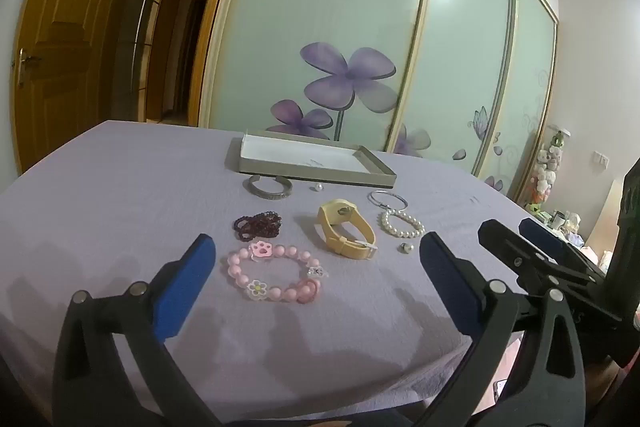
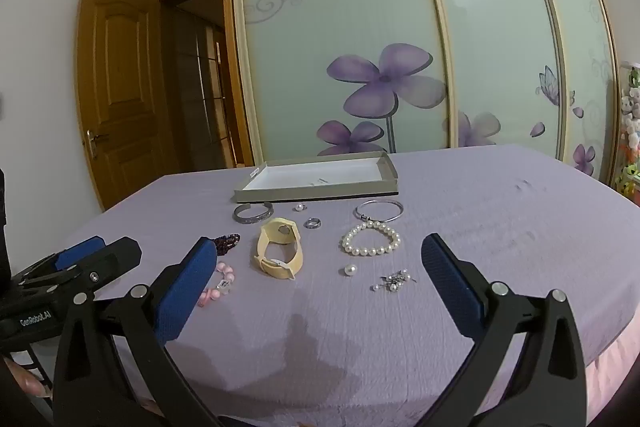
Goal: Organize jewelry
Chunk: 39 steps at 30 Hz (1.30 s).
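Observation:
Jewelry lies spread on a lilac cloth in front of a shallow grey box [image 1: 312, 174] [image 2: 320, 191] with a white inside. A pink bead bracelet [image 1: 276, 273] with charms lies just ahead of my open left gripper [image 1: 318, 247]. Beyond it are a dark red bead bracelet [image 1: 256, 224], a yellow watch [image 1: 347, 235] [image 2: 279, 247], a pearl bracelet [image 1: 402, 223] [image 2: 371, 238], a silver cuff [image 1: 269, 186] [image 2: 253, 212] and a thin silver bangle [image 1: 387, 199] [image 2: 378, 209]. My right gripper [image 2: 320, 251] is open above the cloth, with a loose pearl [image 2: 350, 270] and small earrings [image 2: 394, 281] ahead of it.
Small rings [image 2: 312, 223] [image 1: 406, 247] and a stud [image 2: 299, 207] lie among the bracelets. Sliding wardrobe doors with purple flowers [image 1: 352, 83] stand behind the table. A wooden door [image 1: 60, 39] is at the left. Plush toys [image 1: 548, 163] hang at the right.

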Each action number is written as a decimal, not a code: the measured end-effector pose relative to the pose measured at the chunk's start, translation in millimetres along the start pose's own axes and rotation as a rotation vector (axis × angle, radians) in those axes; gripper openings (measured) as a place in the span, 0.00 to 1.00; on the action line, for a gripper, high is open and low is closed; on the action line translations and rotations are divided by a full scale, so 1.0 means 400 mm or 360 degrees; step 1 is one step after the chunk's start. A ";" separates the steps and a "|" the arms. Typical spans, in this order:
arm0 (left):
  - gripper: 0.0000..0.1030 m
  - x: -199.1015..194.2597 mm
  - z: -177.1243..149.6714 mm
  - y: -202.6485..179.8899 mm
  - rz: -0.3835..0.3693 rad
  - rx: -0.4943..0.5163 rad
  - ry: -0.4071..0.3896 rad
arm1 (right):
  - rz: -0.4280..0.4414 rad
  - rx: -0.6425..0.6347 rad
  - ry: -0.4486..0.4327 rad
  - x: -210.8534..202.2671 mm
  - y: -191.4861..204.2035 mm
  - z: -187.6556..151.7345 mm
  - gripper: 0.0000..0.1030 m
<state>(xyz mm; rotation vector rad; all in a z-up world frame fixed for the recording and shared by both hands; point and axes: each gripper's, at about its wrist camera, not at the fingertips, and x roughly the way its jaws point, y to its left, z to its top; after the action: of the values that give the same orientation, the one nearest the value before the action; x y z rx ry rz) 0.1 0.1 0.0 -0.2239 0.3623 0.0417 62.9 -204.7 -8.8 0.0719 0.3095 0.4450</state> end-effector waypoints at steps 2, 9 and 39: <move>0.98 -0.001 -0.001 -0.002 0.0004 0.0016 -0.0008 | 0.0005 0.0011 0.0001 0.001 -0.002 0.000 0.99; 0.98 -0.003 0.000 -0.002 0.0008 0.0014 -0.0010 | 0.0008 0.0004 -0.0008 -0.004 -0.004 -0.001 0.99; 0.98 0.002 -0.006 0.005 0.0007 -0.0004 -0.0007 | 0.0001 0.0022 0.0017 0.014 -0.008 -0.005 0.99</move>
<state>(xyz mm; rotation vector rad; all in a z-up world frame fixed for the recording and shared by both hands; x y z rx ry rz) -0.2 1.6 -2.7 -0.2257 0.3582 0.0468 68.2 -205.1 -12.7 0.0831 0.3232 0.4443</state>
